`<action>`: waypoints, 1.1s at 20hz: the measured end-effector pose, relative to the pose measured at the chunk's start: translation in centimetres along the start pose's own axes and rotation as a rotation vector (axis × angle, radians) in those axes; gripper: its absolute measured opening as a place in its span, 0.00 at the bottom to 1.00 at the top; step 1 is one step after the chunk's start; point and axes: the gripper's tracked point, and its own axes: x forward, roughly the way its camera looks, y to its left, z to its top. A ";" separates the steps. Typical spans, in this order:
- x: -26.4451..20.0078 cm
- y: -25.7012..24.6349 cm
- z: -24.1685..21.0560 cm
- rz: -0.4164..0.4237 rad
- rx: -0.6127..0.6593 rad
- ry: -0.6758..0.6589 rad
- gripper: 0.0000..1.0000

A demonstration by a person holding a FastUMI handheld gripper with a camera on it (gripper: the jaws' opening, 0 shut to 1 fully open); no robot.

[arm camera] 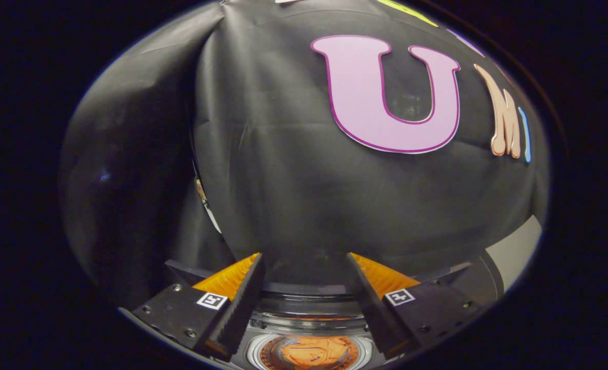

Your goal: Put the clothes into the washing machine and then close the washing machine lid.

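Observation:
My gripper (304, 255) is open, its two fingers spread wide with nothing between them. Low between the fingers lies the washing machine's round drum opening (255, 349), ringed in pale plastic. An orange garment (311, 353) lies crumpled inside it. Just beyond the opening a clear curved part of the lid (309, 316) catches the light; I cannot tell whether the lid is up or down. The fingers hang above the machine and point past it at the booth's black cloth wall.
The black cloth wall (293, 180) hangs close behind the machine, with a fold and a gap (201, 195) left of the fingers. A dark flat part of the machine's top (468, 282) and a pale grey surface (514, 252) lie right of the right finger.

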 end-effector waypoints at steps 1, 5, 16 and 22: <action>-0.1 -0.1 0.3 -0.001 -0.001 -0.002 0.95; -0.1 -0.2 0.2 -0.001 -0.004 -0.002 0.94; 0.0 -0.2 0.1 0.003 -0.006 0.007 0.94; 0.2 -0.4 -0.1 0.009 -0.003 0.022 0.94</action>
